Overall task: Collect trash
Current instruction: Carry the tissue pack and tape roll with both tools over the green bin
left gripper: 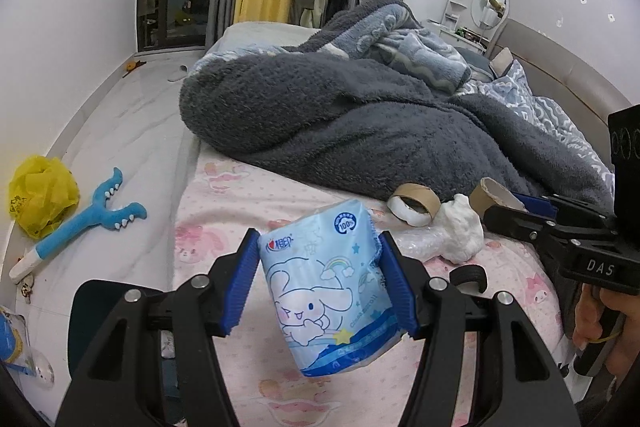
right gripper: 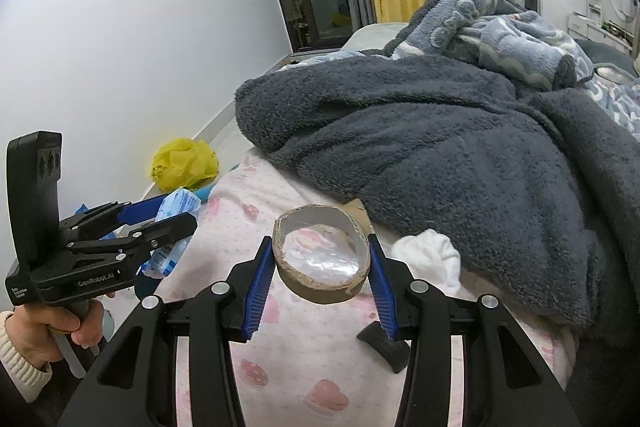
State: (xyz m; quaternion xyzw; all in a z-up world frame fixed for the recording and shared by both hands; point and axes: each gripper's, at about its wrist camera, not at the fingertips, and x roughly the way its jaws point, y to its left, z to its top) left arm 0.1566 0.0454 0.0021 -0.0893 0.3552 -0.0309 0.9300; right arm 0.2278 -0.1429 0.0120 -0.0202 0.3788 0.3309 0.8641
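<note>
Holding a blue tissue pack [left gripper: 328, 287] with a cartoon bunny on it, the left hand-held gripper [left gripper: 320, 283] has its blue pads pressed on both sides of the pack, jaws roughly half open around it, lifted clear of the pink bed sheet [left gripper: 224, 211]. Right hand-held gripper [right gripper: 320, 267] is clamped on a cardboard tape roll [right gripper: 320, 259], pads squeezing its sides, roll sitting right between the fingertips and held up off the sheet too.

Just past the left one's tips there's another cardboard roll [left gripper: 414, 207] lying on the bed, with a white crumpled wad [left gripper: 460, 231] right beside it, both up against the grey fleece blanket [left gripper: 340, 119]. Off to its left, down on the floor, a yellow plastic bag [left gripper: 40, 195] and a blue toy grabber [left gripper: 92, 215].
</note>
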